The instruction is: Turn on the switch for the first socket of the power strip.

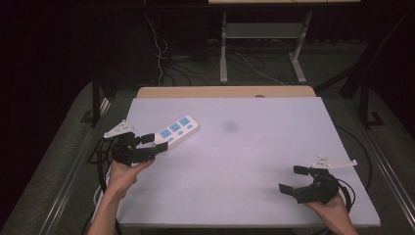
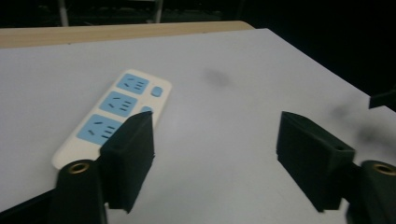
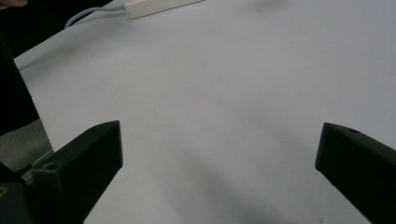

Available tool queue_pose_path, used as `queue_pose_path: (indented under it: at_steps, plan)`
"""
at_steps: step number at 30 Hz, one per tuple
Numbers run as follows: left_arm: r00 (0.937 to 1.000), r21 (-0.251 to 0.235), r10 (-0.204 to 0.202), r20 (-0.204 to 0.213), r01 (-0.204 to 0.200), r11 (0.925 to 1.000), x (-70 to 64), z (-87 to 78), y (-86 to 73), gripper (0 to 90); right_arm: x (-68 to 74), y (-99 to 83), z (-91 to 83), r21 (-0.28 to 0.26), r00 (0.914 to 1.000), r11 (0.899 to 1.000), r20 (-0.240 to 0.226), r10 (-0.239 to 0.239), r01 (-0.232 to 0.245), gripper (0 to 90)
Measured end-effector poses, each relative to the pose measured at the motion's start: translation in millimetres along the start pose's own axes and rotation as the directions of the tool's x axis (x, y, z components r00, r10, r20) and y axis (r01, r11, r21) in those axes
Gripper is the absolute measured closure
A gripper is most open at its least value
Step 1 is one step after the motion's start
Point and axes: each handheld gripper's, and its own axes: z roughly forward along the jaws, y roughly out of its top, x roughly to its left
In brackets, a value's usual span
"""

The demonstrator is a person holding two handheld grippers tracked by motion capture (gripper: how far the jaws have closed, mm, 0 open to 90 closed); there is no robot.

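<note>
Power strip (image 1: 177, 129) lies flat on the white counter (image 1: 244, 161), left-rear area, angled, three blue sockets facing up. Its cord runs off the counter's left edge, seen in the right gripper view as a white cable (image 3: 93, 13).

Left gripper (image 1: 152, 143) sits at the strip's near end, fingers (image 2: 130, 158) wide apart, nothing held. In the left gripper view one finger overlaps the strip's near corner; contact can't be confirmed. The other finger is well off to the side over bare counter, so the strip is not between them.

Right gripper (image 1: 293, 180) is well apart, near the front right corner, fingers spread wide, empty.

Risks, as judged:
- Closing now would likely catch only the strip's edge, or shove it sideways.
- Strip is flat and smooth; a shallow pinch could slip.
- Cord hanging off the edge may drag or twist the strip when lifted.

No containers on the counter.
</note>
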Motion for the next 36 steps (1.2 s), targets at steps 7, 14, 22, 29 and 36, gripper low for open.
queue_pose_path:
  at_steps: [7, 14, 22, 29, 36]
  plan:
    - [0.9991, 0.025, 0.032, 0.028, -0.033, 0.9991, -21.1, 6.3, -11.3, 1.6, 0.4, 0.1, -0.6, -0.002, 1.0, 1.0, 0.001, 0.001, -0.001, 0.4]
    - [0.9968, 0.038, 0.054, 0.059, -0.056, 0.9977, -33.5, 12.9, -23.2, 0.0, 1.0, 0.3, -1.6, -0.005, 1.0, 1.0, -0.001, -0.002, 0.002, 0.4]
    - [0.9914, 0.065, 0.088, 0.096, -0.095, 0.9933, -44.1, 21.3, -37.7, 0.0, 1.5, 0.2, -2.3, -0.011, 1.0, 1.0, -0.005, 0.0, 0.0, 0.4]
    - [0.9848, 0.119, 0.109, 0.135, -0.126, 0.9849, -48.5, 30.3, -52.8, 0.0, 1.8, 0.2, -2.7, -0.013, 1.0, 1.0, -0.007, 0.002, -0.003, 0.4]
    - [0.9826, 0.168, 0.11, 0.149, -0.135, 0.9765, -46.1, 36.5, -63.9, 0.0, 1.5, -0.2, -3.5, -0.016, 0.9999, 1.0, -0.012, 0.005, -0.006, 0.4]
